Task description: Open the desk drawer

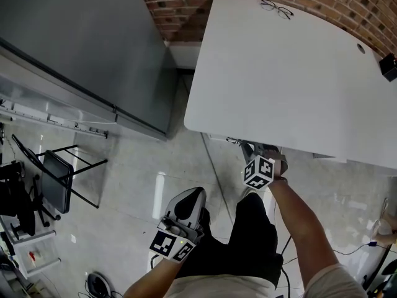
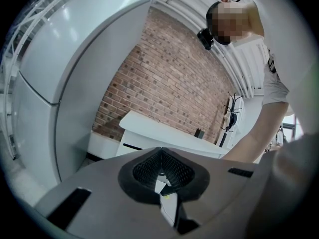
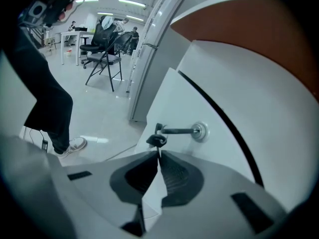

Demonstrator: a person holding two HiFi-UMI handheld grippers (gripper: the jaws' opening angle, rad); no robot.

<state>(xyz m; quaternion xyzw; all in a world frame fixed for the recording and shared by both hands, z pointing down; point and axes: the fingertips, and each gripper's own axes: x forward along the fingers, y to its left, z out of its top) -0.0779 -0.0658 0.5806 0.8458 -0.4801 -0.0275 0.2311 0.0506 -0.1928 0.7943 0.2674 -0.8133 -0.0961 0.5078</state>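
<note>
Looking steeply down, takes in a black folding chair (image 1: 59, 182) at the far left on the pale floor (image 1: 136, 172), then a tall grey cabinet (image 1: 80, 36) filling the upper left, with a brick wall (image 1: 186, 5) behind it. Holds the left gripper (image 1: 191, 197) low over the floor beside a dark trouser leg, well apart from the desk, marker cube nearest the body. Shows, in the left gripper view, both jaws pressed together with nothing between the ribbed black pads (image 2: 144, 171), pointed toward the cabinet, the wall and the desk beyond. Reaches the right gripper (image 1: 260, 155) forward under the near edge of the white desk (image 1: 298, 73), forearm stretched out behind it. Has these jaws together as well, tips meeting on a small black hanging key (image 3: 157, 141), whose thin lower end runs down into the seam between them. Finds that key hung from a second key (image 3: 174, 130) lying level and pushed into the round lock (image 3: 201, 131) of the desk drawer (image 3: 182, 103). Finds the drawer's white front just past the tips, below the desk top, marked off by one narrow dark seam (image 3: 207, 100) and not visibly pulled out. Catches, farther right on the desk top, a pair of glasses (image 1: 276, 8) near the far edge, a small round hole (image 1: 361, 48), and a black object (image 1: 389, 67) at the right rim, too cropped to identify.
</note>
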